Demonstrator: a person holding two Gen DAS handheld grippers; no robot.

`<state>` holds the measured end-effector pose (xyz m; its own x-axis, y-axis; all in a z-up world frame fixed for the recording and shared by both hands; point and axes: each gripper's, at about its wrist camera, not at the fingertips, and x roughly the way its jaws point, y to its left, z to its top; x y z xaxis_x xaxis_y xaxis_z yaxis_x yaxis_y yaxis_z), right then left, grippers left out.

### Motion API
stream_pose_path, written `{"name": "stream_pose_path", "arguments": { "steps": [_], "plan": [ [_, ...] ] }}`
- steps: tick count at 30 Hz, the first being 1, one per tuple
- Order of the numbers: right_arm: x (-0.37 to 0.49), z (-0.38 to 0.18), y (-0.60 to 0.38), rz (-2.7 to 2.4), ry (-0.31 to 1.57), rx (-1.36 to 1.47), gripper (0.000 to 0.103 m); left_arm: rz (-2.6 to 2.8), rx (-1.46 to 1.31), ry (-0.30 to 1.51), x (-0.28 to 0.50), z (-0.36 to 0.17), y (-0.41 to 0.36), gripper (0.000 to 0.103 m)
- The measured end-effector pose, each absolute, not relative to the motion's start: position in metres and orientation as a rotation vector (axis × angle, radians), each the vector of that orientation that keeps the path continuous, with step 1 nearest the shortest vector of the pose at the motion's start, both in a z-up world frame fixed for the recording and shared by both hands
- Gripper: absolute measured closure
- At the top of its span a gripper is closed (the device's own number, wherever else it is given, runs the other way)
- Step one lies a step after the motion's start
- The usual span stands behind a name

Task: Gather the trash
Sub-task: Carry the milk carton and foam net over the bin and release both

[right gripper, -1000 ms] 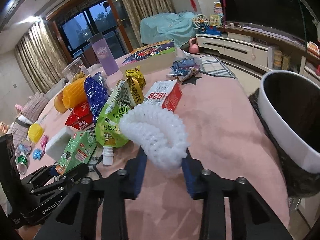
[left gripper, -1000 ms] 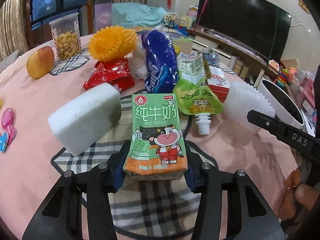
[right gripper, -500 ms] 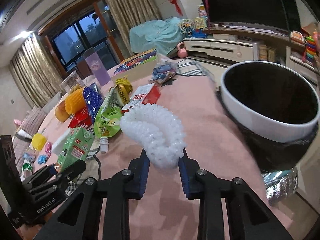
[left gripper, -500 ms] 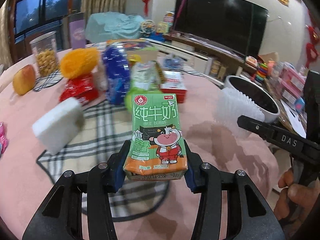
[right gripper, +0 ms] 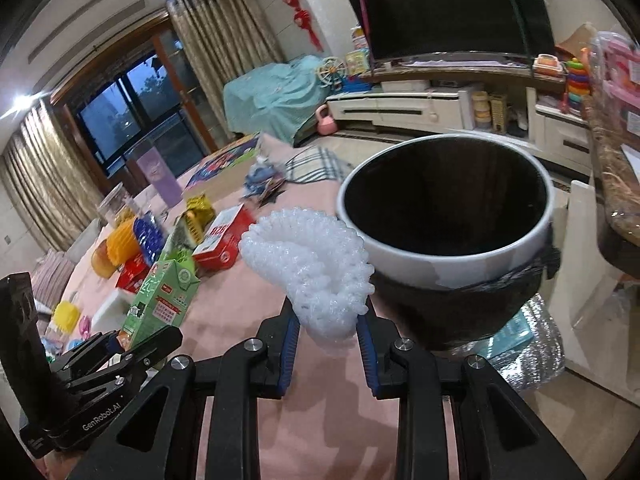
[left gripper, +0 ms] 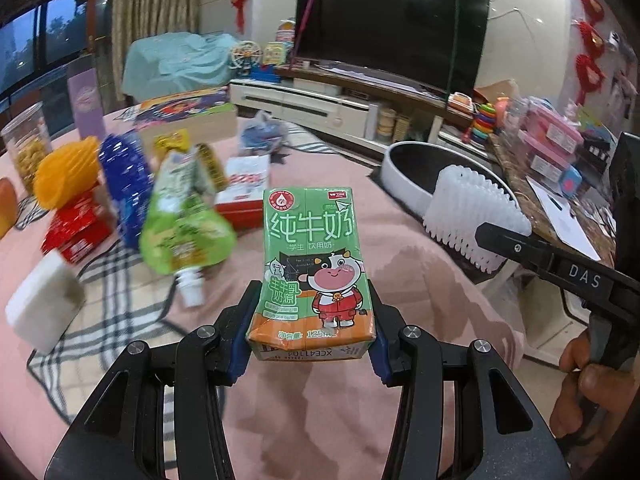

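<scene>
Green and orange, the milk carton [left gripper: 312, 272] stands upright, clamped at its base between the blue pads of the left gripper [left gripper: 311, 328], lifted above the pink tablecloth [left gripper: 312, 408]. In the right wrist view the same carton [right gripper: 162, 300] shows to the left of the bin [right gripper: 460, 264], well apart from it. White foam netting [right gripper: 316, 272] is pinched in the right gripper [right gripper: 328, 332], its top touching or just short of the bin's white rim; I cannot tell which. From the left wrist view the netting [left gripper: 472, 216] sits in front of the bin [left gripper: 404, 168], beside the table edge. Farther from the bin lie more items on the cloth: a red box [left gripper: 244, 188], a green pouch [left gripper: 184, 236] with a white spout, a blue bag [left gripper: 126, 188], a red packet [left gripper: 78, 228], a yellow fruit net [left gripper: 66, 174] and a white sponge [left gripper: 44, 308] on a plaid mat [left gripper: 116, 300]. Behind the bin stands a TV [left gripper: 392, 28].
</scene>
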<state>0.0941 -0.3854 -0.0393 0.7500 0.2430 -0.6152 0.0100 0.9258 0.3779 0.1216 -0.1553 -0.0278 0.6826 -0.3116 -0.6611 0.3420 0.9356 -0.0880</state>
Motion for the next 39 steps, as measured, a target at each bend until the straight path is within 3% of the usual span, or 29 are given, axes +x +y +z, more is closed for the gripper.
{"name": "stream_pose_path", "arguments": {
  "steps": [39],
  "plan": [
    [0.143, -0.035, -0.499, -0.026, 0.751, 0.408, 0.075, -0.552, 0.190, 0.741, 0.194, -0.008, -0.303, 0.056]
  ]
}}
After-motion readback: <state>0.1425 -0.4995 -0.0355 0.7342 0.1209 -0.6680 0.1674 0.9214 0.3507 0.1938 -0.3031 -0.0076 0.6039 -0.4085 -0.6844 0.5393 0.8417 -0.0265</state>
